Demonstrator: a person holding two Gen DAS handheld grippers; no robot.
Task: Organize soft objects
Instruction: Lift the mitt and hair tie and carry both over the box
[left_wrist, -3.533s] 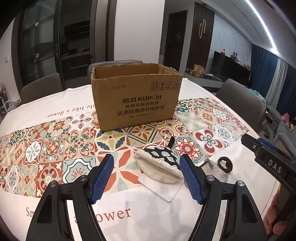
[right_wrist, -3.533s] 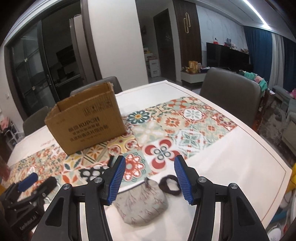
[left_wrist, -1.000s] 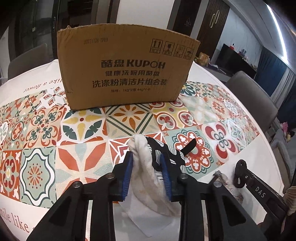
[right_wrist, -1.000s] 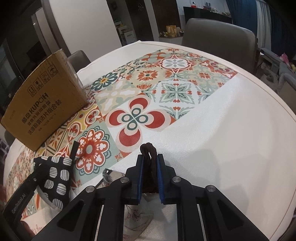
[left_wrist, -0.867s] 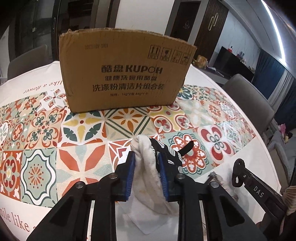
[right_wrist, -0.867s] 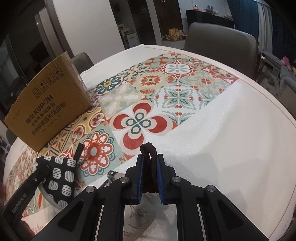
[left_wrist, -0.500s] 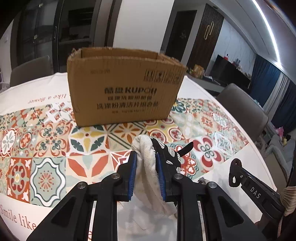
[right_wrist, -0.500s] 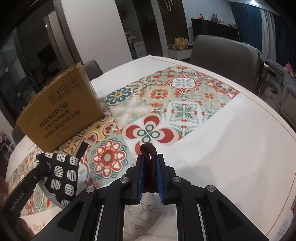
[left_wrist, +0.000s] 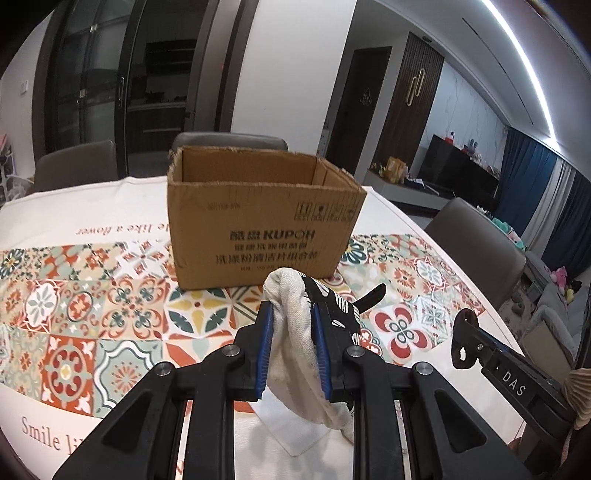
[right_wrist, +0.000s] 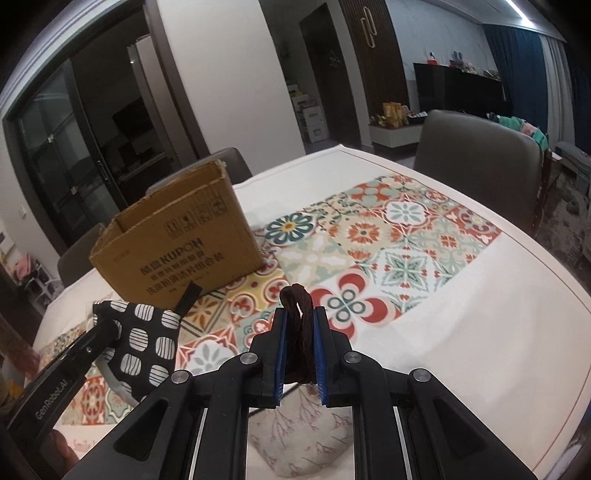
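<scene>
My left gripper (left_wrist: 291, 321) is shut on an oven mitt (left_wrist: 295, 332), cream inside and black with white spots outside, held up above the table. The mitt (right_wrist: 144, 343) also shows in the right wrist view at the left. My right gripper (right_wrist: 298, 325) is shut on a dark brown hair tie (right_wrist: 297, 321), also lifted; it shows in the left wrist view (left_wrist: 463, 347) at the right. An open cardboard box (left_wrist: 258, 221) stands ahead on the patterned tablecloth; in the right wrist view the box (right_wrist: 177, 236) is at the left.
A grey pouch with a branch print (right_wrist: 299, 439) lies on the table under my right gripper. A white paper sheet (left_wrist: 291, 428) lies under the mitt. Grey chairs (right_wrist: 480, 158) stand around the round table (right_wrist: 480, 332).
Both grippers have risen with their loads: the mitt and the hair tie are higher off the table. The box's open top has come into view.
</scene>
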